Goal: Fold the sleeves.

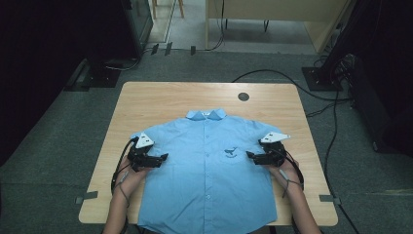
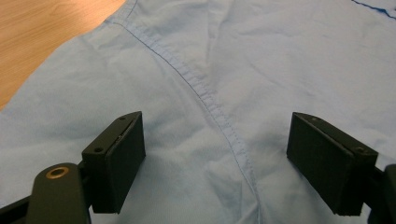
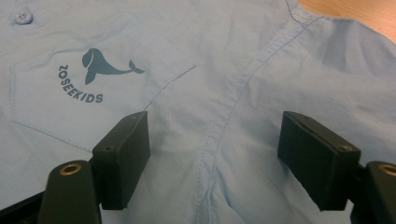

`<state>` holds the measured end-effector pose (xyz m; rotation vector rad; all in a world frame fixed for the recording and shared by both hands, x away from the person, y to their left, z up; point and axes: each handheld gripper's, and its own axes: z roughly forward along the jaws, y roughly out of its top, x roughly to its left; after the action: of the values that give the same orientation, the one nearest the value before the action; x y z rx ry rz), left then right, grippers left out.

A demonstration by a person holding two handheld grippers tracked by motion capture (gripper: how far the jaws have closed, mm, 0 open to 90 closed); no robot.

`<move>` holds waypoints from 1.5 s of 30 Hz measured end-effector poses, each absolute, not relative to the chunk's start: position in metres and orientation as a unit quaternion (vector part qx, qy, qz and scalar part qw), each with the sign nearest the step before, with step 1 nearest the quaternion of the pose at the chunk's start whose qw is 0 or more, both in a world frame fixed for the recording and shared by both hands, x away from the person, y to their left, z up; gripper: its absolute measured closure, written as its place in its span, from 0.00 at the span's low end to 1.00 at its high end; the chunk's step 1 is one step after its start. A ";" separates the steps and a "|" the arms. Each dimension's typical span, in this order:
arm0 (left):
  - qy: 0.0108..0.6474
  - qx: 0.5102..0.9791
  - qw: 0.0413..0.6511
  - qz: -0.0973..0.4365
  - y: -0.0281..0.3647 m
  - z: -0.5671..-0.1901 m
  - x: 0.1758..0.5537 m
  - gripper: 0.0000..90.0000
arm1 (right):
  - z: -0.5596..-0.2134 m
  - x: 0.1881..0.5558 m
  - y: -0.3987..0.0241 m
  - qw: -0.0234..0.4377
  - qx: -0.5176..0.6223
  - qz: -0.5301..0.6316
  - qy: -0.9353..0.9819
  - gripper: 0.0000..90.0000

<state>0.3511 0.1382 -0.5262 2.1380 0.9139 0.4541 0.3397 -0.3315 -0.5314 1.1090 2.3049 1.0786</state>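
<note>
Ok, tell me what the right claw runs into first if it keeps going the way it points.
Most likely the blue shirt: the right claw stands open over its sleeve seam, aimed toward the chest pocket. Height above the cloth is unclear.

One overhead cam, two tool cams

High view looks forward and down on the whole bench (image 1: pixel 146 102); each tool cam sits low and close over the blue shirt (image 1: pixel 209 165), facing its armhole seams, so all three share the shirt.

The right gripper (image 3: pixel 212 161) hangs over the light blue shirt (image 3: pixel 261 56), its 2 jaws wide apart. The sleeve seam (image 3: pixel 224 116) runs between them; the whale logo (image 3: pixel 105 65) lies beside.
</note>
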 end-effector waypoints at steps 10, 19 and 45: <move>0.362 0.834 0.376 0.180 0.137 -0.526 0.352 0.21 | -0.522 0.342 -0.330 0.177 0.402 0.381 0.813 0.28; 0.364 0.833 0.376 0.181 0.137 -0.526 0.352 0.21 | -0.507 0.338 -0.331 0.180 0.397 0.391 0.811 0.31; 0.369 0.831 0.374 0.183 0.137 -0.526 0.352 0.21 | -0.497 0.341 -0.334 0.157 0.388 0.403 0.814 0.47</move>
<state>0.3519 0.1373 -0.5261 2.1269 0.9448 0.4691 0.3408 -0.3343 -0.4974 1.1109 2.3300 1.1531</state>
